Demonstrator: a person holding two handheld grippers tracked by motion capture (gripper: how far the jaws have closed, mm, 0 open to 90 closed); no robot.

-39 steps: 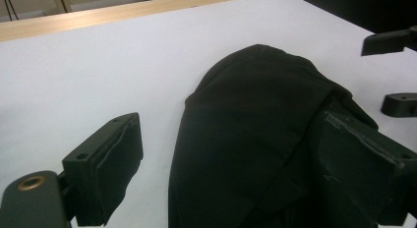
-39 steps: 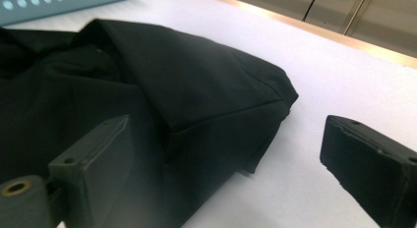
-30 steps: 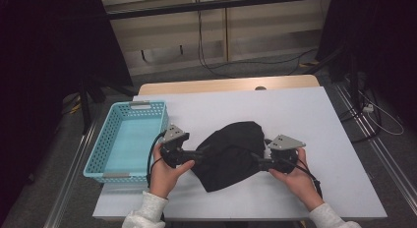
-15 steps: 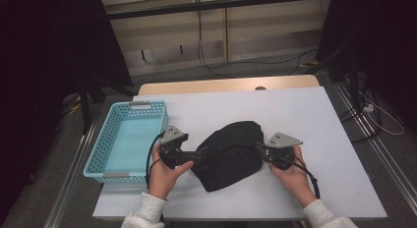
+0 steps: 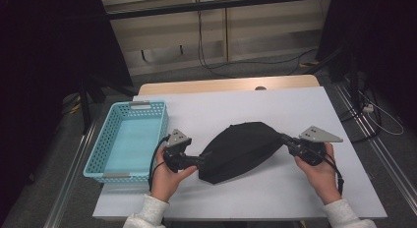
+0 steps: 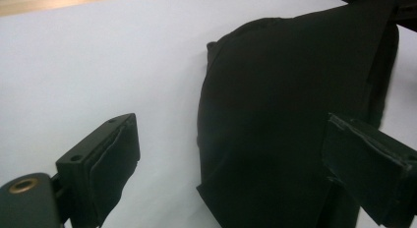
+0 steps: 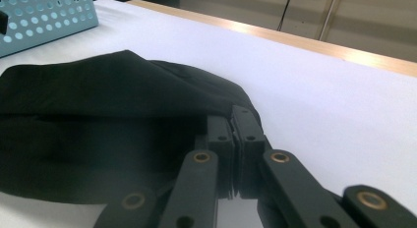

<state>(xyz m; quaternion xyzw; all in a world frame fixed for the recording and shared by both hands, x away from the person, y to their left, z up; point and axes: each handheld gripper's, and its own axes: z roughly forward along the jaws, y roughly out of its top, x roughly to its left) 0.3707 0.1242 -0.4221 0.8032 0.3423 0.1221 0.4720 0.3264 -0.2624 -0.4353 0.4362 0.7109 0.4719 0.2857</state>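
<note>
White knit sleeves [image 5: 147, 211]; black grippers, grey plates

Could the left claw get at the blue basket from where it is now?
Probably yes: the left claw stands open at the black cloth, with the basket right beside that hand and nothing between them.

In the left gripper view, the black cloth [image 6: 285, 115] runs off the bottom and right edges, and it hides the surface [image 6: 98, 66] beneath it. The right-hand one of the left gripper's [image 6: 236, 179] fingers [image 6: 369, 169] is cut by the frame edge. In the right gripper view, the blue basket [image 7: 44, 16] shows as a corner only, and the near fold of cloth [image 7: 98, 139] is blurred.
</note>
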